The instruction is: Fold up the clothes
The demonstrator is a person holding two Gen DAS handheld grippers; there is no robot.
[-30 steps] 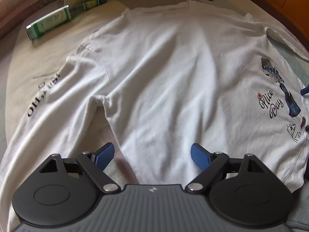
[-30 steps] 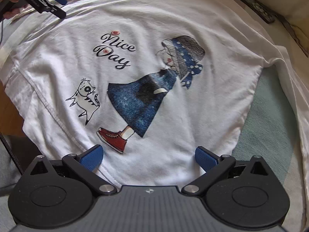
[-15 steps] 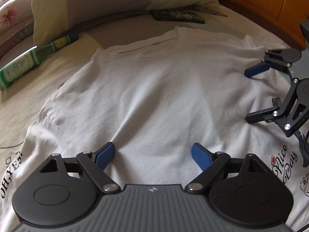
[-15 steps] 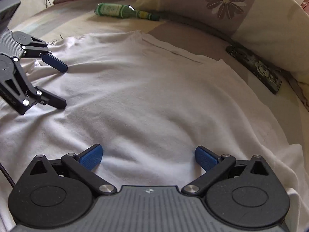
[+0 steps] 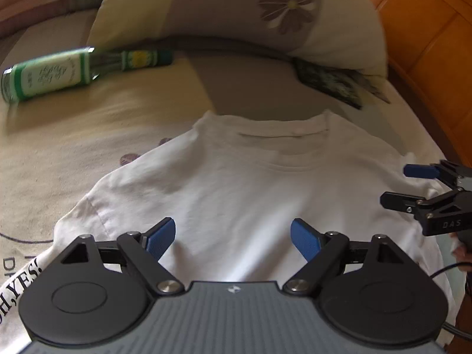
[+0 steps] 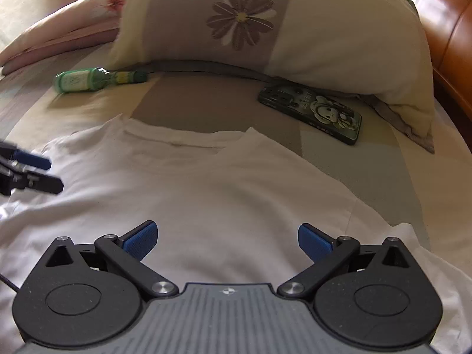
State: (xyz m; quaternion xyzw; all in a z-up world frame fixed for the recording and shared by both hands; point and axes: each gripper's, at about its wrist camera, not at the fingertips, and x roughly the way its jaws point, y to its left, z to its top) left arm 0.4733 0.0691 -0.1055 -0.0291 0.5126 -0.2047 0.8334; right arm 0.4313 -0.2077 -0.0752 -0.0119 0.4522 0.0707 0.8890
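Observation:
A white T-shirt [image 5: 250,183] lies flat on the bed, its collar [image 5: 283,135] toward the pillow. My left gripper [image 5: 233,230] hovers over the shirt's upper left part, below the collar. Its jaws are closing slightly, wide apart, with only flat cloth under them. My right gripper [image 6: 227,233] stands open over the shirt [image 6: 206,183] near the right shoulder, nothing between its pads. Each gripper shows in the other's view: the right gripper [image 5: 395,185] at the right edge, the left gripper [image 6: 54,174] at the left edge.
A green bottle [image 5: 50,73] lies on the sheet beyond the left shoulder. A dark phone case [image 6: 312,112] rests by the flowered pillow [image 6: 242,17]. The wooden headboard [image 5: 436,44] curves along the right. A sleeve printed "OH,YES!" [image 5: 20,286] lies at the lower left.
Both grippers have travelled up the shirt from the printed lower part toward the collar. The pillow, bottle and phone case now fill the top of both views.

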